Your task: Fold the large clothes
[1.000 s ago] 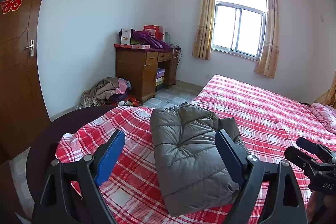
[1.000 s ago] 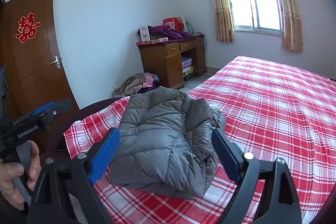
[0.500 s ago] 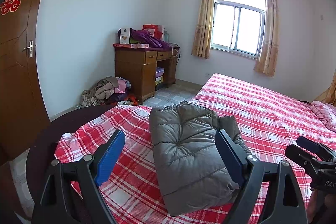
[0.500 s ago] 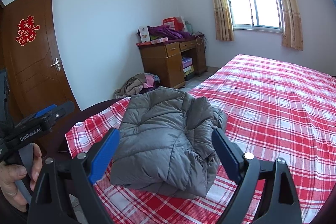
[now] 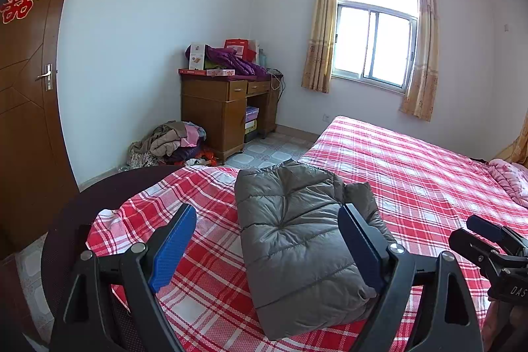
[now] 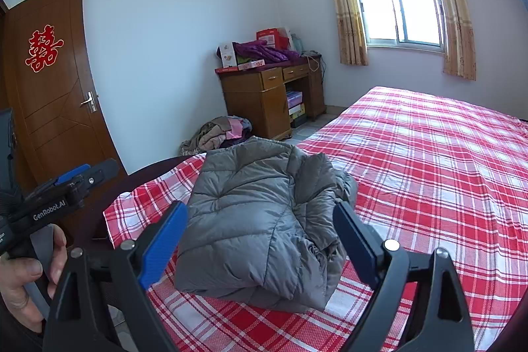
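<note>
A grey padded jacket (image 5: 297,240) lies folded into a thick rectangular bundle on the near corner of the bed; in the right wrist view the same jacket (image 6: 257,216) shows a bulging fold on its right side. My left gripper (image 5: 267,226) hovers in front of it, open, with nothing between its blue pads. The right gripper (image 6: 260,226) is also open and empty, held just short of the jacket's near edge. Neither gripper touches the cloth. A hand (image 6: 23,282) holds the left tool at the left border of the right wrist view.
The bed (image 5: 412,174) has a red and white checked sheet. A wooden desk (image 5: 227,111) piled with boxes and purple cloth stands by the wall. Several clothes (image 5: 171,144) lie heaped on the floor. A brown door (image 6: 56,94) is at left, a curtained window (image 5: 373,45) behind.
</note>
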The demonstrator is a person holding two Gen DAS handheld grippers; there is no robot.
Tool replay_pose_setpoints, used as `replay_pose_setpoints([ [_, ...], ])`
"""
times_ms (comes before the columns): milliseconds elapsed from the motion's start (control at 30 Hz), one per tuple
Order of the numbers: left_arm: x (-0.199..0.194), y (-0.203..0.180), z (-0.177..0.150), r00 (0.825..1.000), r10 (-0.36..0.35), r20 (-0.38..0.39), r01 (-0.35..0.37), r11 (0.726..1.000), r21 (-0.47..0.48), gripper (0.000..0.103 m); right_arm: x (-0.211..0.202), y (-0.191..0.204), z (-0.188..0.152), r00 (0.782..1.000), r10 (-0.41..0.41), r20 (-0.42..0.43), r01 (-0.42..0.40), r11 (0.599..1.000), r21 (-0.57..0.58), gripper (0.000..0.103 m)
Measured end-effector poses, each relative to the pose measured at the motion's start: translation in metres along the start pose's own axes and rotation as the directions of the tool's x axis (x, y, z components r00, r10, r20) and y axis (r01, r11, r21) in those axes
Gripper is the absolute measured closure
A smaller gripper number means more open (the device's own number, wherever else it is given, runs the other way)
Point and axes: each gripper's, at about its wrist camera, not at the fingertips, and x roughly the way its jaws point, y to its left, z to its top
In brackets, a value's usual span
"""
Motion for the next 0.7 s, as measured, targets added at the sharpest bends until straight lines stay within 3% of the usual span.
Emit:
replay_pose_setpoints([
  [700,0.009,-0.0028,0.0013,0.999,0.021,-0.038,-0.021,1.0,-0.007,0.015,0.0001,0.0005,-0.0002,1.0,-0.003,0.007,0.003,1.0,0.003,0.011],
])
